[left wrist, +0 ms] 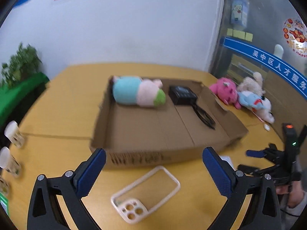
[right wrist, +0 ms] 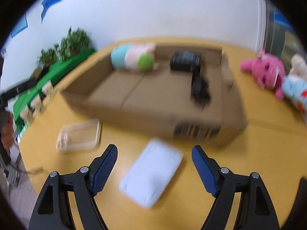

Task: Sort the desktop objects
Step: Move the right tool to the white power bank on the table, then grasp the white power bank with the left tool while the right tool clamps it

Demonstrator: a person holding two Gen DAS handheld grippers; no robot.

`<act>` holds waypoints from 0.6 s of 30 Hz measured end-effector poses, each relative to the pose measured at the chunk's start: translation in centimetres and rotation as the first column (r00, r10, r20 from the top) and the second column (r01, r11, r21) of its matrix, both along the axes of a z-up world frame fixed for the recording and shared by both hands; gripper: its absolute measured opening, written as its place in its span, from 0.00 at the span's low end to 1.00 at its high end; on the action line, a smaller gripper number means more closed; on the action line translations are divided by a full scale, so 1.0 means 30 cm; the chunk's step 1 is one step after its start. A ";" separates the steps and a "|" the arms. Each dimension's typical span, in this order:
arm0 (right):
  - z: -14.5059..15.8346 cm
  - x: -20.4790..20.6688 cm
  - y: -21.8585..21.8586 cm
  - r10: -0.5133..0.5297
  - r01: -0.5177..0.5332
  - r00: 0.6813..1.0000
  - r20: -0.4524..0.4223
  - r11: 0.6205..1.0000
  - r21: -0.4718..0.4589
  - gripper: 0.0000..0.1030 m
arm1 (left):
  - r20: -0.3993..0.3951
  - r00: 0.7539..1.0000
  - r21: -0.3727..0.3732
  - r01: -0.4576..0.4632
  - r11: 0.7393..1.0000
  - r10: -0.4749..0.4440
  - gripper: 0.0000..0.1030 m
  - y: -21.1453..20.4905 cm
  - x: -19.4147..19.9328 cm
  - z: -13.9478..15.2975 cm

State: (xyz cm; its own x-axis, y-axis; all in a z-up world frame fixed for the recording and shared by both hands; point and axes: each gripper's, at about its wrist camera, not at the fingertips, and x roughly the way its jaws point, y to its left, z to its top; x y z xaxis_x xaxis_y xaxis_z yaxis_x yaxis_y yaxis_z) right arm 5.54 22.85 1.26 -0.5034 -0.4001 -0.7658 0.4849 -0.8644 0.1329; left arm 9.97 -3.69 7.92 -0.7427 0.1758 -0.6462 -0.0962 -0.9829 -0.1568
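My left gripper (left wrist: 154, 150) is open wide above the yellow table, and a clear phone case (left wrist: 145, 193) with a cream rim lies flat on the table between and below its fingers, untouched. My right gripper (right wrist: 154, 147) is open too; a white rectangular pack (right wrist: 151, 174) lies on the table between its fingers, not pinched. The phone case (right wrist: 78, 136) shows to its left. Behind both stands a shallow cardboard box (left wrist: 149, 126) holding a pastel plush toy (left wrist: 138, 91) and a black adapter (left wrist: 182, 94) with its cable. The right gripper (left wrist: 249, 161) appears at the right edge of the left wrist view.
A pink plush (left wrist: 224, 90), a beige one (left wrist: 251, 83) and a blue-white one (left wrist: 255, 101) lie right of the box by a glass partition. Small white-capped bottles (left wrist: 13, 134) stand along the table's left edge. Potted plants (left wrist: 19, 65) and a green cloth lie beyond.
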 end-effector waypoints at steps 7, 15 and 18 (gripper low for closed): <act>-0.167 0.046 -0.077 -0.001 -0.004 0.997 0.072 0.997 0.079 0.79 | 0.101 0.984 0.130 0.135 0.982 -0.148 0.98 0.079 -0.025 -0.125; -0.210 0.020 -0.095 -0.002 -0.007 0.998 0.066 0.992 0.130 0.79 | 0.209 0.927 0.275 0.250 0.928 -0.311 0.84 0.251 -0.155 -0.264; -0.208 0.029 -0.076 0.010 -0.017 0.998 0.066 0.995 0.101 0.77 | 0.259 0.886 0.314 0.300 0.901 -0.385 0.77 0.344 -0.191 -0.319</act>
